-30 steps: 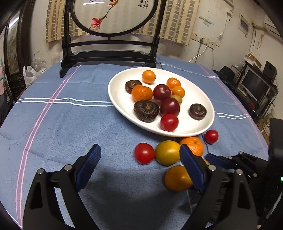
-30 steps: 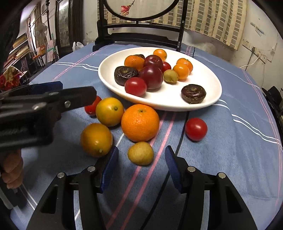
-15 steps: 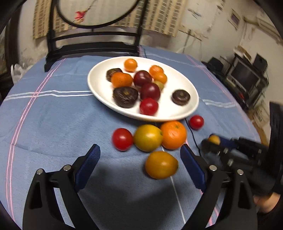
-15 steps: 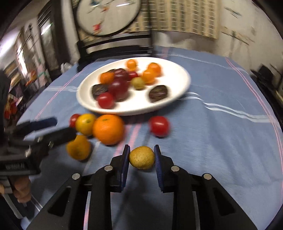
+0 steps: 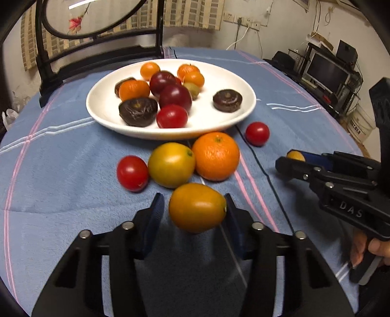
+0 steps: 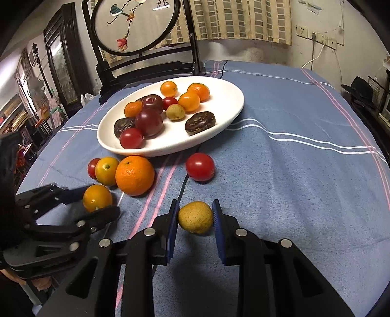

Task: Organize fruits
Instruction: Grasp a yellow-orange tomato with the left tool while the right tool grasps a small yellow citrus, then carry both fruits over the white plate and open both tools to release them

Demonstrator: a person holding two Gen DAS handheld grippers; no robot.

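Both tools are made of matte black plastic with triangular cut-outs. Blue ribbed pads are seen on the fingers (image 5: pixel 153 214) of the left hand-held gripper (image 5: pixel 193 214). Silver round screws are set along the arms. White letters "DAS" are printed on the right hand-held gripper (image 5: pixel 290 162). Bare skin is visible at its handle.

1. A blue tablecloth (image 5: pixel 61 170) with pink and white stripes covers the table.
2. A dark wooden stand (image 6: pixel 146 65) sits at the far edge of the table, holding a round screen (image 6: pixel 134 22) painted with a bird and red flowers on a branch.
3. A striped curtain (image 6: pixel 243 22) hangs on the wall behind it.
4. White wall sockets (image 6: pixel 316 36) sit on the wall to the right, with a white cable hanging down.
5. A monitor (image 5: pixel 326 73) stands on a dark rack at the far right.
6. A black hat (image 6: pixel 360 92) lies on furniture beside the table.
7. A white bucket (image 5: pixel 360 124) stands on the floor.
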